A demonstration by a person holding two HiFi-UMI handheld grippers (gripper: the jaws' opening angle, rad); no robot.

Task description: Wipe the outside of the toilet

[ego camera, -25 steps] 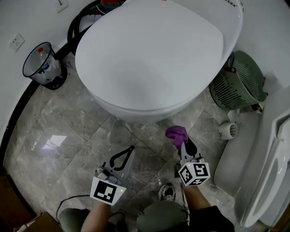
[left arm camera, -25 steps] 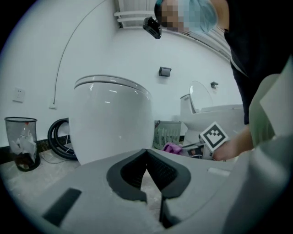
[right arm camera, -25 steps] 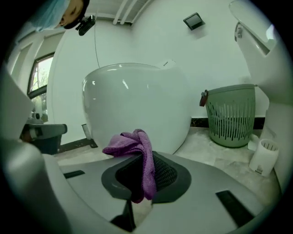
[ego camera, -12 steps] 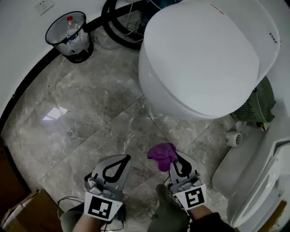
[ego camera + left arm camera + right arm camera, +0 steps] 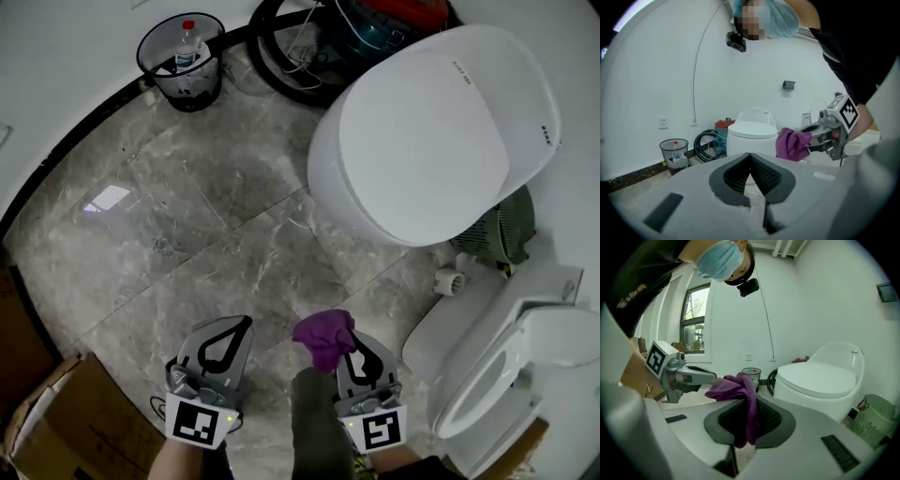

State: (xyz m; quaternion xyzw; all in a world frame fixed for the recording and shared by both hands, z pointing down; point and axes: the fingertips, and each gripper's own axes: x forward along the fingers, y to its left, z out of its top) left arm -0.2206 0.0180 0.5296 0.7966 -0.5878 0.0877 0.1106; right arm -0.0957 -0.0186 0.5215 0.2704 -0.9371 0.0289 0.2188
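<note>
1. Toilet (image 5: 431, 131): white, with its lid down, it stands on the grey marble floor (image 5: 187, 216) toward the far right edge, by the wall.
2. The right hand-held gripper (image 5: 354, 345) is low over the near edge of the floor, well apart from the toilet. Its jaws are closed on a purple cloth (image 5: 323, 333). In the right gripper view the cloth is pinched between the jaws, with one bunch piled over their tips and a fold hanging down between them.
3. The left hand-held gripper (image 5: 242, 326) is just beside the right one, also near the floor's near edge. In the left gripper view its jaws meet tip to tip with nothing between them.
4. Neither hand-held gripper touches the toilet, and the cloth is clear of it too.
5. At the far left edge of the floor stands a dark mesh bin (image 5: 202, 89) with a bottle (image 5: 187, 39) inside.
6. A coiled black hose (image 5: 272, 56) lies between the bin and the toilet.
7. A green basket (image 5: 502, 234) sits just beside the toilet on its right.
8. A second toilet (image 5: 506, 375) with an open seat fills the near right corner.
9. A cardboard box (image 5: 66, 422) is at the near left corner.
</note>
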